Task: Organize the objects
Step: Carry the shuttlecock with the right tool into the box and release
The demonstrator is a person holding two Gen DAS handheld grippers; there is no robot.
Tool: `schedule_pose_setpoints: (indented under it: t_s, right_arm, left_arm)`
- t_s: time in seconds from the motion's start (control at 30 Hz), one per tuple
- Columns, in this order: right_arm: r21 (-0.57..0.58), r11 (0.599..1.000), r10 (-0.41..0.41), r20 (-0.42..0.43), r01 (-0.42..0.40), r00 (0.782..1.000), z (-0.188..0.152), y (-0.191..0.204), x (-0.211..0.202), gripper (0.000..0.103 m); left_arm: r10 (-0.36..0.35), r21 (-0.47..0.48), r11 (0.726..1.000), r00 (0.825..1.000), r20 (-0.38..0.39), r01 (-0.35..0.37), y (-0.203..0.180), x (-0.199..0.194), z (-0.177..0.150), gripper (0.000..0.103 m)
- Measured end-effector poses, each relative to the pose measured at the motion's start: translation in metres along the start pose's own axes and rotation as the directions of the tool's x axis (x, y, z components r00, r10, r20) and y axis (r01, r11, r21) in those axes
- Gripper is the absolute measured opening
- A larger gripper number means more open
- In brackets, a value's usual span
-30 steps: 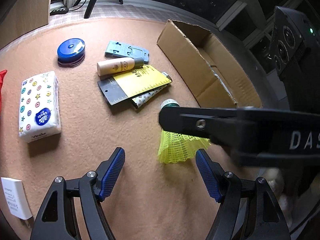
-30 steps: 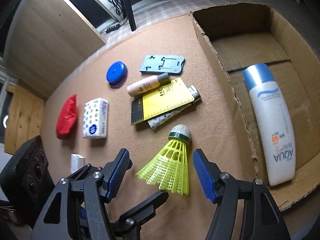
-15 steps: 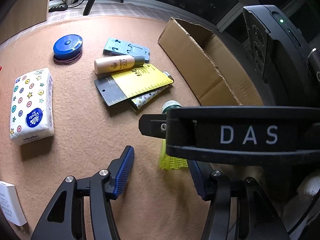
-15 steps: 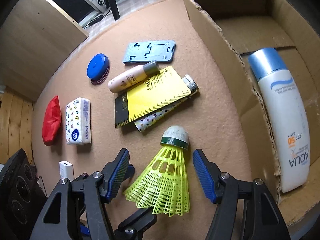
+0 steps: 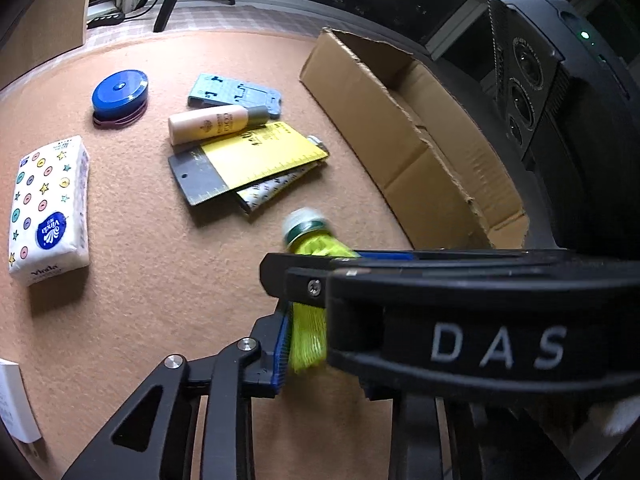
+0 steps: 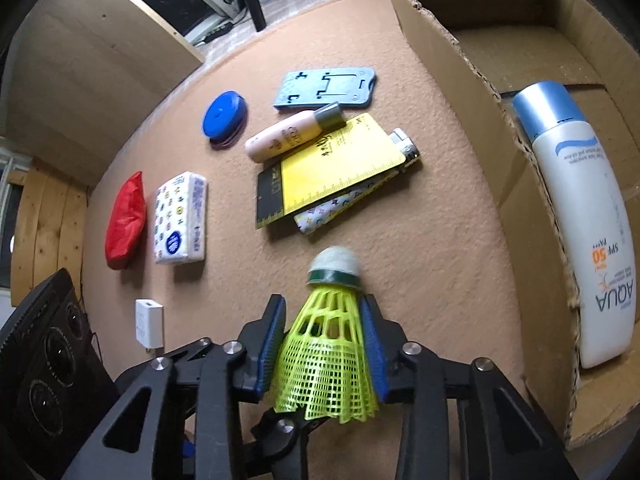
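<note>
A yellow shuttlecock (image 6: pixel 328 360) with a white cork head (image 5: pixel 306 232) lies on the tan felt, left of the cardboard box (image 6: pixel 460 60). My right gripper (image 6: pixel 324 308) is closing and its blue pads press both sides of the mesh skirt. In the left wrist view the right gripper's finger (image 5: pixel 296 280) crosses in front. My left gripper (image 5: pixel 310 328) is closing too; its left pad (image 5: pixel 282 344) touches the skirt's wide end, and its other finger is hidden behind the right gripper. A white sunscreen bottle (image 6: pixel 580 220) lies in the box.
On the felt lie a tissue pack (image 5: pixel 48 208), a blue round case (image 5: pixel 120 92), a blue phone stand (image 5: pixel 236 94), a cream tube (image 5: pixel 212 124), a yellow ruler card (image 5: pixel 260 156) over a patterned card, a red pouch (image 6: pixel 126 220) and a white charger (image 6: pixel 148 322).
Both grippers' jaws have closed in from wide open onto the shuttlecock's skirt. The right gripper now covers more of the left wrist view.
</note>
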State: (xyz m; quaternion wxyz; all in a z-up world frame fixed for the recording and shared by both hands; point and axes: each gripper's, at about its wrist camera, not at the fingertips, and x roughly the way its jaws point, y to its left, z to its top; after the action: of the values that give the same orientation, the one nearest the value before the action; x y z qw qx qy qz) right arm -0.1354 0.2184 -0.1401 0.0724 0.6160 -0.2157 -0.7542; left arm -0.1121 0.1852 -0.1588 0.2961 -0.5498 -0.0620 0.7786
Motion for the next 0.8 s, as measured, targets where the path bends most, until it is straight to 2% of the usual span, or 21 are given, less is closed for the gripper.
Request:
schedule_pose_setpoints:
  t_s: [0.33,0.63,0.8]
  right_arm:
    - [-0.025,0.998,0.061,0.064,-0.059,0.996,-0.004,-0.001,-0.038,0.032]
    - [-0.054,0.996,0.074,0.155,-0.067,0.985,0.005,-0.020,-0.096,0.032]
    - [-0.046,0.998,0.061,0.191,-0.053,0.980,0.011,-0.043,-0.120,0.032]
  left_arm:
    - [0.001,0.021,1.000,0.999,0.048,-0.002,-0.017,-0.027,0.004,0.024]
    - [-0.019,0.091,0.996,0.994,0.106,0.009,-0.066,-0.046,0.026,0.024]
    - [-0.038,0.127,0.992,0.992,0.119,0.022,-0.096,-0.034,0.046,0.024]
